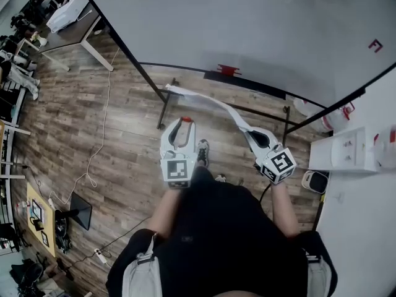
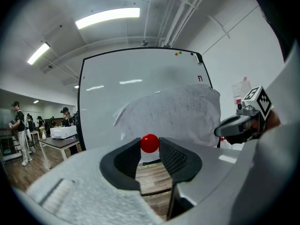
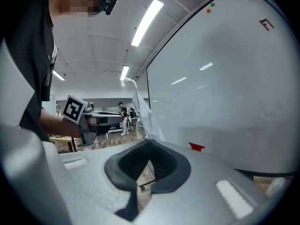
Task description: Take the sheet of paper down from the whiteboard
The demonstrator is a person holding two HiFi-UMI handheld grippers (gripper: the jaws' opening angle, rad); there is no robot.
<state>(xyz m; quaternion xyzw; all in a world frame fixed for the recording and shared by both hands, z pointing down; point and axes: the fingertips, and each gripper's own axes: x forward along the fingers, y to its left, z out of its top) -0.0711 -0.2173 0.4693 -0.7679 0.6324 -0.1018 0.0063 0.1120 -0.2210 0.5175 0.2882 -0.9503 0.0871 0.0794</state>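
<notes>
The sheet of paper (image 1: 210, 103) hangs free of the whiteboard (image 1: 247, 23), stretching in a curved strip from my right gripper (image 1: 247, 130) out to the left. That gripper is shut on the paper's near edge (image 3: 149, 142), and the sheet (image 3: 140, 109) rises from its jaws beside the whiteboard (image 3: 225, 78). My left gripper (image 1: 185, 122) is shut on a small red round magnet (image 2: 149, 143) pinched between its tips. In the left gripper view the paper (image 2: 173, 114) hangs in front of the whiteboard (image 2: 122, 74), with the right gripper (image 2: 236, 125) at its right edge.
A red object (image 1: 227, 70) rests on the whiteboard's bottom ledge, and a red mark (image 1: 375, 45) sits on the board. The board's black stand legs (image 1: 164, 107) spread over the wood floor. A table (image 1: 74, 33) stands far left, white shelving (image 1: 352, 150) right. A cable (image 1: 99, 141) trails across the floor.
</notes>
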